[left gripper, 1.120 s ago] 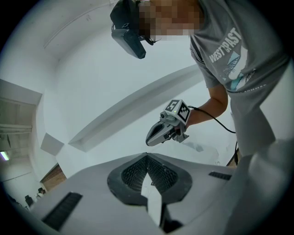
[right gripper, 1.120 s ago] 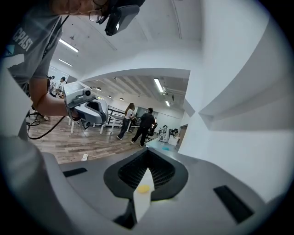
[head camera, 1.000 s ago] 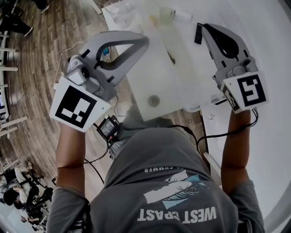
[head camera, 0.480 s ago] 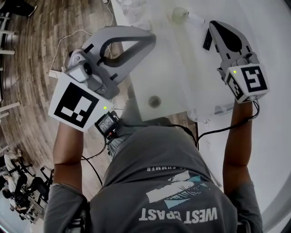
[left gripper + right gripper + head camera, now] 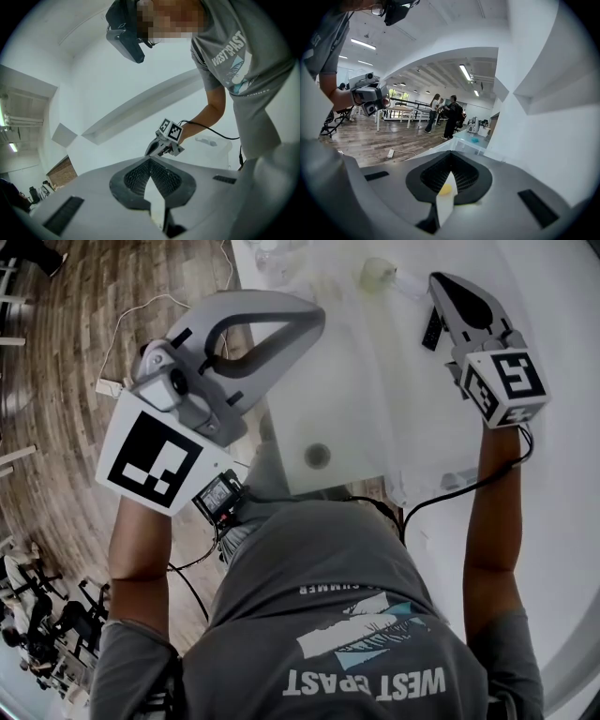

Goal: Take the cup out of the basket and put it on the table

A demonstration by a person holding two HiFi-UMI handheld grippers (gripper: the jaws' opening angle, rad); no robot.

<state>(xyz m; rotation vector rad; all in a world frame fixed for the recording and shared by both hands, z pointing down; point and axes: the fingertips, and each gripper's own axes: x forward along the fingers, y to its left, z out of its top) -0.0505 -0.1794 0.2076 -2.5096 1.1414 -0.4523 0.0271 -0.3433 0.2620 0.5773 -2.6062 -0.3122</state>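
In the head view, the wooden floor (image 5: 66,362) filled the 9 o'clock side, with a white cable (image 5: 141,320) trailing across it. The left gripper (image 5: 309,320) hung at about 10 o'clock, over the desk's left edge and pointing toward 2 o'clock. In the left gripper view, its jaws (image 5: 150,161) met at the tips with nothing between them. A small black box (image 5: 220,498) with a dark lead sat below its marker cube, near 7 o'clock. The white desk (image 5: 356,399) ran up the middle, with a round grey hole (image 5: 317,456) near its closest edge. At the far end, near 12 o'clock, stood a pale round thing that looked like the cup (image 5: 378,273), though it was too washed out to be sure. It stood well apart from the left gripper and near the right one's tip. The right gripper (image 5: 439,282) hovered at about 1 o'clock, over the desk. In its own view, its jaws (image 5: 451,157) were closed and held nothing, and a small yellow blob (image 5: 445,189) showed through the gap below the tips.
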